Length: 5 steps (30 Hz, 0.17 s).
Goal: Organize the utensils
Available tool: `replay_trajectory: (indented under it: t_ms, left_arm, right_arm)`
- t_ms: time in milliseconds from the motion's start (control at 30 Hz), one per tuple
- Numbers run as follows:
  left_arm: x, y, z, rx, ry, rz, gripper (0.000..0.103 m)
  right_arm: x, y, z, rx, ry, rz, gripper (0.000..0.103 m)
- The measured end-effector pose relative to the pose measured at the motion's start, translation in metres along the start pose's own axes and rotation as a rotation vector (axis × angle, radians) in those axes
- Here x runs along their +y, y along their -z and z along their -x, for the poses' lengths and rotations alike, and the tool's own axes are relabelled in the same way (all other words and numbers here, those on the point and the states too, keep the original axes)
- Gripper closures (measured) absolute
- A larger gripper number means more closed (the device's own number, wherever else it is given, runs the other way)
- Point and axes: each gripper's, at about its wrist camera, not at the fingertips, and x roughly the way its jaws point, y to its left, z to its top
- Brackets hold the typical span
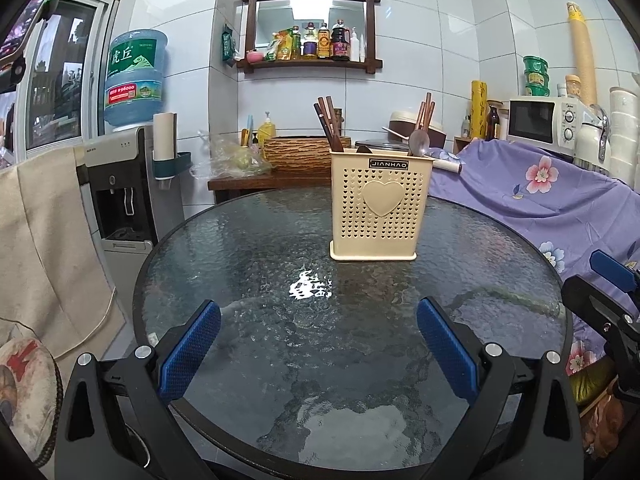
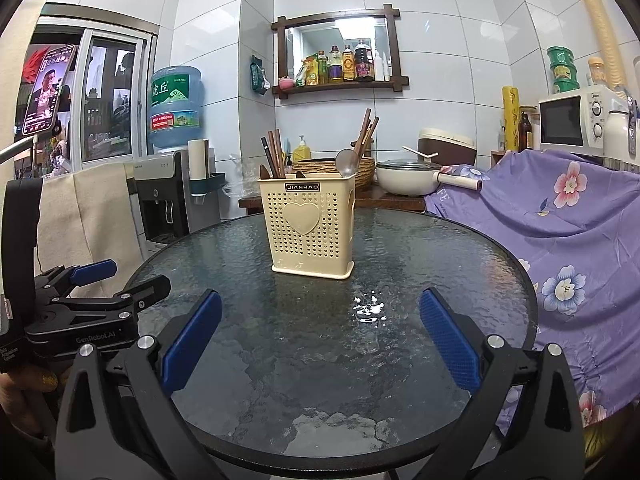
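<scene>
Jaws of both grippers spread, utensil holder (image 1: 380, 208) mid-table, well apart.

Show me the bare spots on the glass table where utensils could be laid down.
The table is bare almost everywhere: the wide front stretch between the holder and both open grippers, left and right, plus strips left and right of the holder. Only the holder's footprint near the far middle is taken; its top is crowded with chopsticks and a spoon.

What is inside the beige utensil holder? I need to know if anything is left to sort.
The beige utensil holder holds brown chopsticks, more wooden sticks and a metal spoon. Its walls hide their lower ends.
</scene>
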Motion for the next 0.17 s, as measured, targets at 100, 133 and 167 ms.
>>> replay_trajectory:
  t_ms: [100,133,167]
  left_arm:
    - [0.0004,0.0005,-0.0008,0.006,-0.001,-0.001,0.006]
    - [0.0004,0.0005,-0.0007,0.008,-0.002,-0.002,0.006]
    - [0.0014,0.0003,-0.0013,0.008,-0.002,-0.002,0.006]
  right_arm:
    - [0.0003,0.0008,-0.0003,0.004,-0.001,0.002,0.006]
    - [0.0001,0.0013,-0.0002,0.004,-0.001,0.002,0.006]
    - [0.0005,0.001,-0.0004,0.003,-0.002,0.001,0.006]
